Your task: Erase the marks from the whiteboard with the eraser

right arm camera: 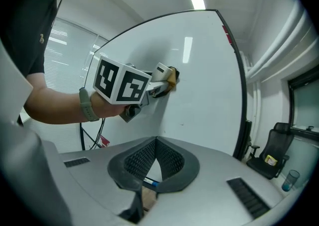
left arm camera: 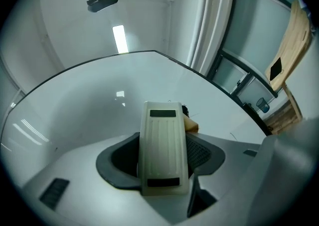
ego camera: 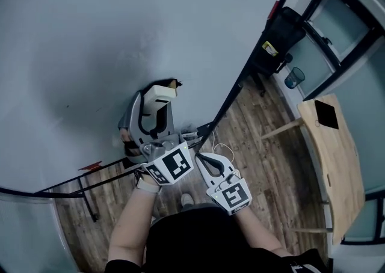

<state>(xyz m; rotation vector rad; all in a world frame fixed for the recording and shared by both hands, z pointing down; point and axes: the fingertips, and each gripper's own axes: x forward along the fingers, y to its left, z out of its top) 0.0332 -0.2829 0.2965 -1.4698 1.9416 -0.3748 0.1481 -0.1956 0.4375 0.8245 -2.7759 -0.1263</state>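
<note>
The whiteboard [ego camera: 90, 37] fills most of the head view. My left gripper [ego camera: 157, 102] is shut on a cream eraser [ego camera: 159, 93] and presses it flat against the board. In the left gripper view the eraser [left arm camera: 164, 135] stands ribbed between the jaws of the left gripper [left arm camera: 164, 158], its tan felt edge [left arm camera: 192, 127] on the whiteboard [left arm camera: 89, 100], with a small dark bit at its top right corner. My right gripper [ego camera: 204, 159] hangs lower, near the board's bottom rail, and holds nothing. The right gripper [right arm camera: 156, 143] has its pads meeting at the tip, and beyond it the eraser [right arm camera: 167, 74] lies on the whiteboard [right arm camera: 199, 70].
A black office chair [ego camera: 283, 31] stands right of the board, with a blue-green bin [ego camera: 295, 77] beside it. A wooden table [ego camera: 337, 157] runs along the right side. The board's black stand legs [ego camera: 84, 187] rest on the wooden floor [ego camera: 258, 133].
</note>
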